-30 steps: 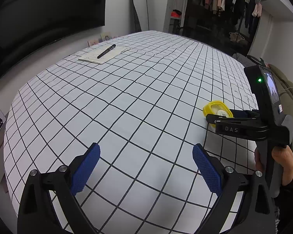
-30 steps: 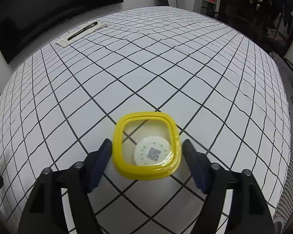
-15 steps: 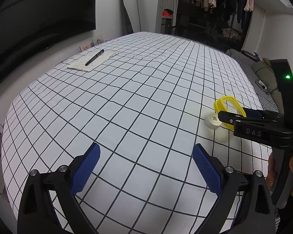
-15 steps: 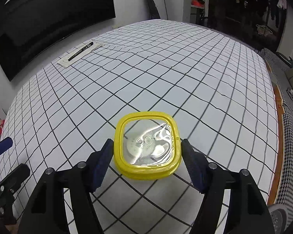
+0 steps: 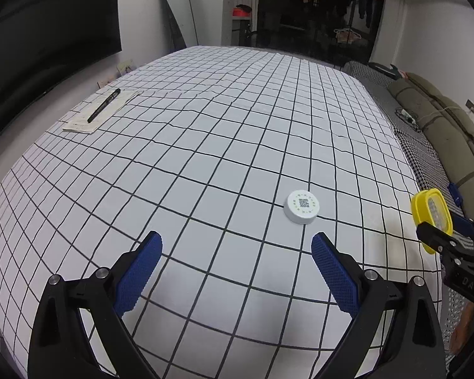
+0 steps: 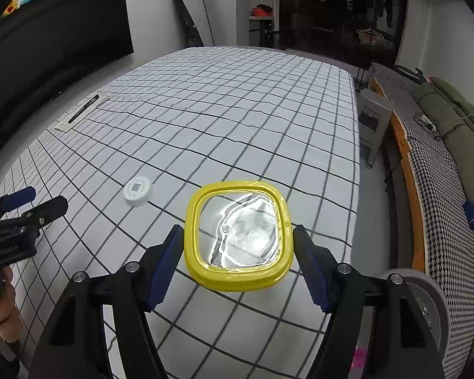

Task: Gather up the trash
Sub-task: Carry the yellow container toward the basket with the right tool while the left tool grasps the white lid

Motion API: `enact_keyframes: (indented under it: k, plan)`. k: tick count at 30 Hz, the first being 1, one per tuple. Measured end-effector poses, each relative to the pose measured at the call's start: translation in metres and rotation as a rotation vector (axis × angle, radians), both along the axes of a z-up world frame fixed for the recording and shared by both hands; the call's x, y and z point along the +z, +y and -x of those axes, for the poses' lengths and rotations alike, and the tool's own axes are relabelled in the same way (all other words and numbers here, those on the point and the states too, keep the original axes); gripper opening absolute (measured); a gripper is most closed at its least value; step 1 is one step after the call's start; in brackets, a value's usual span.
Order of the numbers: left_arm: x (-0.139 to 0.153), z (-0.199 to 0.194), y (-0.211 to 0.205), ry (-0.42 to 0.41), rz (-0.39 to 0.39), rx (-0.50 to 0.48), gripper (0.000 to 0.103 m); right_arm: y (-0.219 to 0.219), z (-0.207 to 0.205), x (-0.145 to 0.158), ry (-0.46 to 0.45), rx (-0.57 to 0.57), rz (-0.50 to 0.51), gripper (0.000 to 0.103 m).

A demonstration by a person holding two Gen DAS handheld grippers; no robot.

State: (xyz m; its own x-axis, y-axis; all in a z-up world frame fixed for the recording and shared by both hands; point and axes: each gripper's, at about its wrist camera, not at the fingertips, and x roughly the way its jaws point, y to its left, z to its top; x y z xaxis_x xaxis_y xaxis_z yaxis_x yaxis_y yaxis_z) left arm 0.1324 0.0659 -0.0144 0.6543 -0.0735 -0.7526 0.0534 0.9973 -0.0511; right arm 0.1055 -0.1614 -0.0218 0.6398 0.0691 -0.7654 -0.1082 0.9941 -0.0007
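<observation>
My right gripper [image 6: 237, 246] is shut on a yellow-rimmed clear plastic container [image 6: 238, 237] and holds it in the air above the table's right edge; the container also shows in the left wrist view [image 5: 431, 218]. A small white round cap with a QR code [image 5: 301, 211] lies on the grid-patterned tablecloth [image 5: 205, 145], also seen in the right wrist view [image 6: 138, 191]. My left gripper [image 5: 237, 262] is open and empty, low over the table, with the cap just beyond its right finger.
A black pen [image 5: 104, 105] lies on a paper note [image 5: 88, 123] at the far left of the table. A grey bin rim [image 6: 426, 303] shows at the lower right. A grey stool [image 6: 374, 120] and a couch [image 6: 442, 170] stand right of the table.
My right gripper lifted the yellow container off the white cap and carried it right, past the table edge. The cap stays uncovered on the cloth. My left gripper shifted toward the cap.
</observation>
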Motion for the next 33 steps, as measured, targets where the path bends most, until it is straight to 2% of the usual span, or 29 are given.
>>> enact_keyframes:
  k: [8,16,20,25,27,29,31,33]
  plan:
    - [-0.015,-0.03,-0.033,0.045,-0.042,-0.051,0.094,-0.037,0.038,-0.012,0.009,-0.094,-0.004,0.068]
    - [-0.033,-0.056,-0.054,0.091,-0.077,-0.063,0.094,-0.06,0.058,-0.034,0.063,-0.15,-0.088,0.068]
    - [-0.037,-0.064,-0.061,0.095,-0.099,-0.064,0.093,-0.065,0.065,-0.035,0.063,-0.159,-0.114,0.068]
    - [-0.045,-0.071,-0.065,0.113,-0.112,-0.062,0.079,-0.071,0.067,-0.033,0.058,-0.169,-0.139,0.068]
    - [-0.046,-0.071,-0.065,0.108,-0.11,-0.056,0.08,-0.073,0.067,-0.033,0.056,-0.17,-0.148,0.068]
    - [-0.045,-0.071,-0.066,0.101,-0.106,-0.06,0.074,-0.074,0.067,-0.035,0.055,-0.172,-0.157,0.068]
    - [-0.044,-0.069,-0.069,0.101,-0.085,-0.08,0.052,-0.075,0.067,-0.036,0.056,-0.172,-0.164,0.068]
    - [-0.042,-0.065,-0.073,0.103,-0.071,-0.099,0.039,-0.074,0.067,-0.036,0.056,-0.172,-0.165,0.068]
